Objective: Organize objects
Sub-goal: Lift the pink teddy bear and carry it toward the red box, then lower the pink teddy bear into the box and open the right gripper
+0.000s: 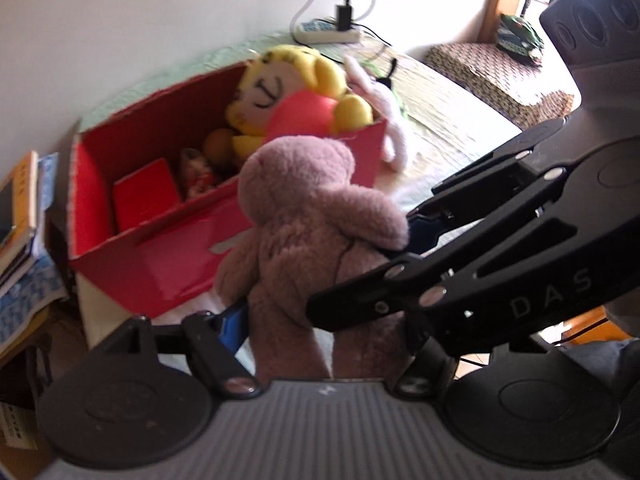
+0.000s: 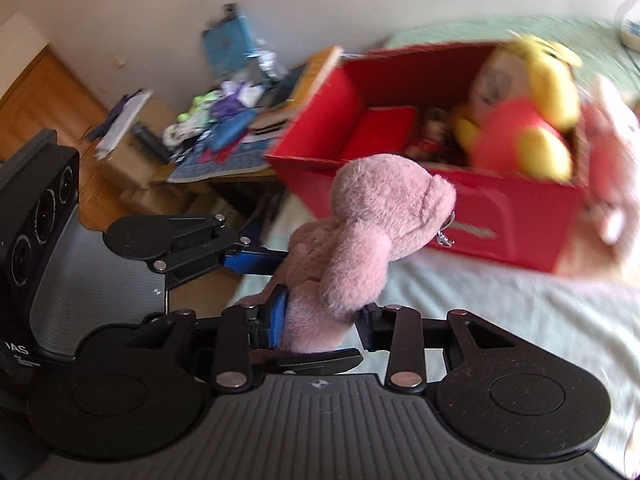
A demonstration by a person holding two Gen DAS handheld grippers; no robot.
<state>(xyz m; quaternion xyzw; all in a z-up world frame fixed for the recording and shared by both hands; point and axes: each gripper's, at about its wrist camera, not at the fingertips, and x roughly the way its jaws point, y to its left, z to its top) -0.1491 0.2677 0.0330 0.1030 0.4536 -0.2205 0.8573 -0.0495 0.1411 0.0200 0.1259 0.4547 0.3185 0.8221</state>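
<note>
A pink plush bear (image 1: 304,208) (image 2: 360,232) hangs upright above the bed, just in front of an open red box (image 1: 160,264) (image 2: 500,216). My left gripper (image 1: 320,332) is shut on its lower body, its blue pads against both sides. My right gripper (image 2: 320,320) is shut on the bear's legs; in the left wrist view its black fingers (image 1: 352,296) reach in from the right. The box holds a yellow plush doll (image 1: 288,92) (image 2: 528,120) in pink clothes and a small red box (image 1: 146,196) (image 2: 384,132).
A pale pink plush rabbit (image 1: 384,104) leans on the box's far end. The pale green bed (image 2: 480,320) carries a power strip (image 1: 328,32) by the wall. Stacked books (image 1: 20,216) and a cluttered side table (image 2: 224,120) stand beside it. A patterned box (image 1: 496,76) sits beyond.
</note>
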